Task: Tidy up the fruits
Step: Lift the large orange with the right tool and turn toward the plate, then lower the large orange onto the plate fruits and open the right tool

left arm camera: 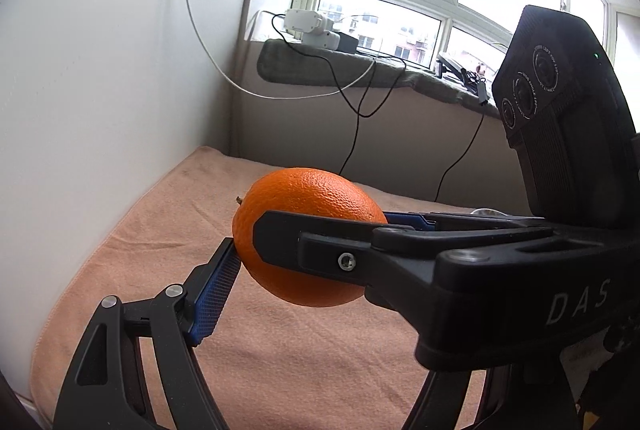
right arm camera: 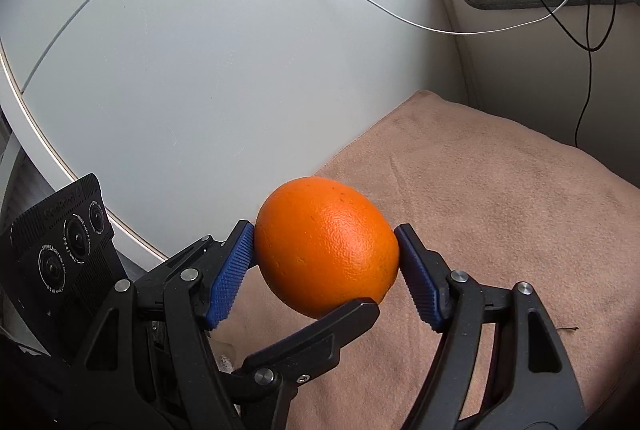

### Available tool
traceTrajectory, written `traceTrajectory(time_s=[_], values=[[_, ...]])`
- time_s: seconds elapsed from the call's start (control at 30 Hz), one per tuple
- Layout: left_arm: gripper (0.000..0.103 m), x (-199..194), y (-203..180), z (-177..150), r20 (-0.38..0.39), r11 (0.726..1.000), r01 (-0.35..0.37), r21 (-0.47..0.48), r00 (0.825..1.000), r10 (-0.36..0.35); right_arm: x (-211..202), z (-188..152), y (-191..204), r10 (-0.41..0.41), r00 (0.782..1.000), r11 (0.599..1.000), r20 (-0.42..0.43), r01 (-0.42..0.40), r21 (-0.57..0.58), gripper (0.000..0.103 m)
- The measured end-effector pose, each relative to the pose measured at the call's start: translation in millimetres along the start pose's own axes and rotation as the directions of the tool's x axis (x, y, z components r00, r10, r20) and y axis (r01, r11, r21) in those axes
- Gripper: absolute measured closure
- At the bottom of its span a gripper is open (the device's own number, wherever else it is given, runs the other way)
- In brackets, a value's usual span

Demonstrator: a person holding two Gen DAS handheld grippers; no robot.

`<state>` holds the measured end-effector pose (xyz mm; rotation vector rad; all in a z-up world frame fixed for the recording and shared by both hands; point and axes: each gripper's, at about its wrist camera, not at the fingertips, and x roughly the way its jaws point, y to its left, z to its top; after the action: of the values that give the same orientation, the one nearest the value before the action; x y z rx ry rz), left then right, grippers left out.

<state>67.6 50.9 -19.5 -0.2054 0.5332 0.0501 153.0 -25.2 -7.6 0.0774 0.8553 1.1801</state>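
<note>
Orange (right arm camera: 326, 250) hangs in the air above the peach towel (right arm camera: 500, 189), grasped across its middle by the right gripper (right arm camera: 325, 244), both blue pads pressed to the peel. The left gripper (left arm camera: 308, 262) grips the same fruit crosswise (one of its fingers is hidden in its own view). The fruit is probably fairly heavy, firm and round, so it could roll. Holding it at the widest girth, with moderate squeeze, should avoid bruising.
</note>
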Motion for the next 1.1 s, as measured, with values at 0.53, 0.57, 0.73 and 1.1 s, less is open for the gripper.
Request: traceTrajectory(time_s=[0.53,0.57,0.73,1.1], values=[[0.028,18.0,-100.4,8.1,0.001,0.979,0.155,0.135,0.988,-0.157,-101.9,-27.2,-55.9,-0.117,0.988,0.988,0.105,0.106,0.111,0.029],[0.028,19.0,-107.4,8.0,0.000,0.976,0.158,0.151,0.987,-0.160,-106.6,-28.9,-59.1,-0.123,0.986,0.987,0.109,0.110,0.118,0.029],[0.029,31.1,-133.7,6.8,-0.006,0.962,0.194,0.191,0.980,-0.197,-131.1,-40.0,-79.6,-0.170,0.976,0.976,0.134,0.148,0.157,0.029],[0.030,54.6,-195.1,6.7,-0.062,0.916,0.304,0.262,0.952,-0.299,-185.2,-57.8,-120.6,-0.268,0.951,0.946,0.156,0.229,0.231,0.029]])
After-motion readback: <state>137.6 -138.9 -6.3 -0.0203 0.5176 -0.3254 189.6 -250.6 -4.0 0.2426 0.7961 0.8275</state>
